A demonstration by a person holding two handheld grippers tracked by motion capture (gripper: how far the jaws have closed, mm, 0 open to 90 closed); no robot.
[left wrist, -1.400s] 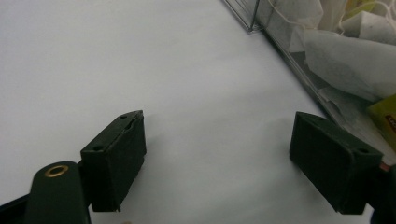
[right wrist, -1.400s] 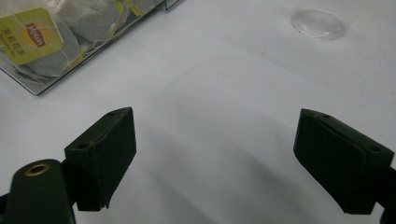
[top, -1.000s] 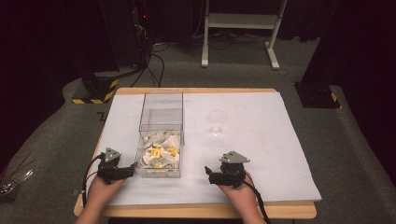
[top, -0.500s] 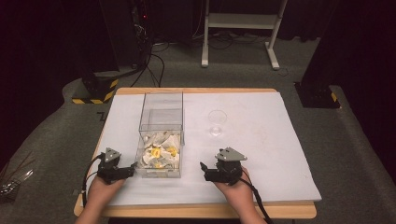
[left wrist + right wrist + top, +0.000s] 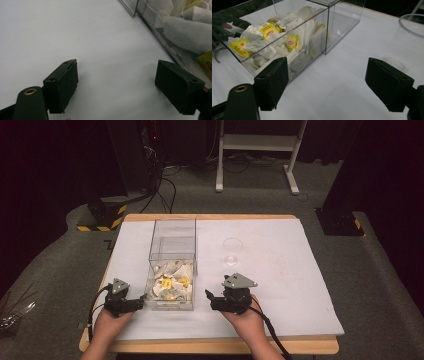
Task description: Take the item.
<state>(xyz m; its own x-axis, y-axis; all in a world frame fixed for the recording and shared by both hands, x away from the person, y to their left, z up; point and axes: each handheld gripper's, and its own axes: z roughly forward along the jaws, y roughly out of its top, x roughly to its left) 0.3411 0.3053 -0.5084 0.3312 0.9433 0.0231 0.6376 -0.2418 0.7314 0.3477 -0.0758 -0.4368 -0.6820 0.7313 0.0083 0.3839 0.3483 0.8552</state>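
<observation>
**Right claw lifts toward the tea-bag box; nothing picked yet**

Since the earlier frames the right claw (image 5: 209,296) has risen off the tabletop (image 5: 280,270) and edged toward the clear box, its jaws just having closed a little, though they stand wide with nothing between them. The left claw (image 5: 140,302) has kept its place beside the box's near left corner.

Tea bags (image 5: 170,282) lie heaped in the near compartment of the clear box (image 5: 172,227), white sachets with yellow tags, none of them lifted out. In the right gripper view the tea bags (image 5: 274,37) press against the box wall (image 5: 325,27), while the far compartment looks bare. The clear plastic cup (image 5: 232,251) stands upright to the right of the box, apart from it, and appears to hold nothing.

The left claw's jaws (image 5: 117,85) are spread wide over bare white surface, with the box's lower edge (image 5: 150,22) just beside them.

By my reading the work has barely begun: no bag gripped, none moved. Reaching into the box, taking a bag and carrying it to the cup all seem still to come.
</observation>
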